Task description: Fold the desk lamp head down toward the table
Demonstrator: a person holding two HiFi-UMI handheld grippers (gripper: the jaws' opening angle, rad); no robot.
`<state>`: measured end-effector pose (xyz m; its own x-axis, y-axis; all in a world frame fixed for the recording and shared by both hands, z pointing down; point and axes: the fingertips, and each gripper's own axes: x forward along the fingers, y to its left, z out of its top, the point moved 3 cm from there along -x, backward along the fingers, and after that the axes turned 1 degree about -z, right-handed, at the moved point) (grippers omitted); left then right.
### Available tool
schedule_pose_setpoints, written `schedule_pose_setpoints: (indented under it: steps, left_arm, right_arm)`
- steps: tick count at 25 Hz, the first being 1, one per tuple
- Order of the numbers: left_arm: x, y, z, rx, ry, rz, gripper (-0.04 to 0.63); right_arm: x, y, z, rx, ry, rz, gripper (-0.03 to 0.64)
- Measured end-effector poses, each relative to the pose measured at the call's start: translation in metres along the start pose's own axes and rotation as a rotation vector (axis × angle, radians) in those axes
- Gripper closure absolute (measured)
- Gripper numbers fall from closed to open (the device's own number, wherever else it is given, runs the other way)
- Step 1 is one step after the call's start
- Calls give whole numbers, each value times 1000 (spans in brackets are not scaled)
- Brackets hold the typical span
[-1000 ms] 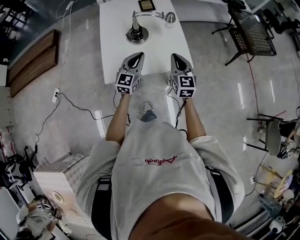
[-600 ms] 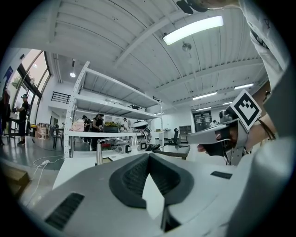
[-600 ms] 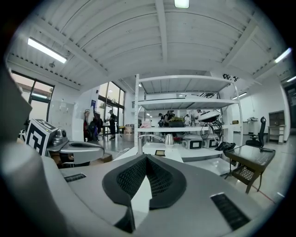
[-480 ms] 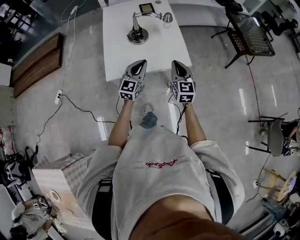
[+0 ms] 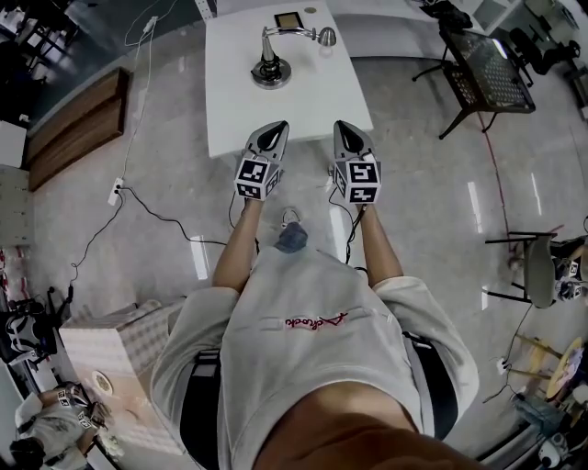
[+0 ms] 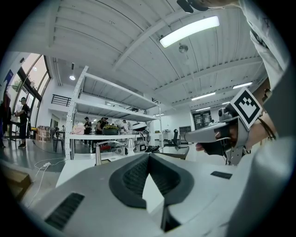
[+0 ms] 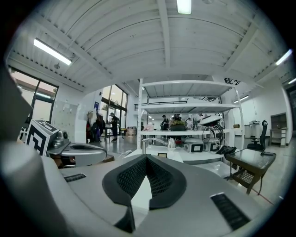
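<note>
We count one desk lamp (image 5: 269, 66) here, sitting on the far half of one white table (image 5: 303, 101). Its head (image 5: 327, 37) is out to the right of the round base, and one small framed thing (image 5: 288, 18) sits just behind it. Then two grippers, the left gripper (image 5: 275, 126) and right gripper (image 5: 342, 125), side by side over the table's near edge, both pointing at the lamp and well short of it. Both have their jaws pressed together with nothing between them. Room-wise we're good: bare tabletop between us and the lamp and open floor on both sides. There's one black chair (image 5: 491, 64) off to the right, plus one wooden bench (image 5: 73, 128) and one cable (image 5: 147, 213) on the left.
</note>
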<state>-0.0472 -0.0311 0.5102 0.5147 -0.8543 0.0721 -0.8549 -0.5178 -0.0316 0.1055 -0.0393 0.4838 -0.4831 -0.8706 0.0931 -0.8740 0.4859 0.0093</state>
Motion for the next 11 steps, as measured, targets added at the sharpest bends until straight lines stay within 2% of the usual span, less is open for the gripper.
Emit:
schedule_pose_setpoints:
  steps: [11]
  left_arm:
    - [-7, -13, 5, 9, -11, -5, 568]
  right_arm:
    - [-13, 4, 3, -5, -7, 2, 611]
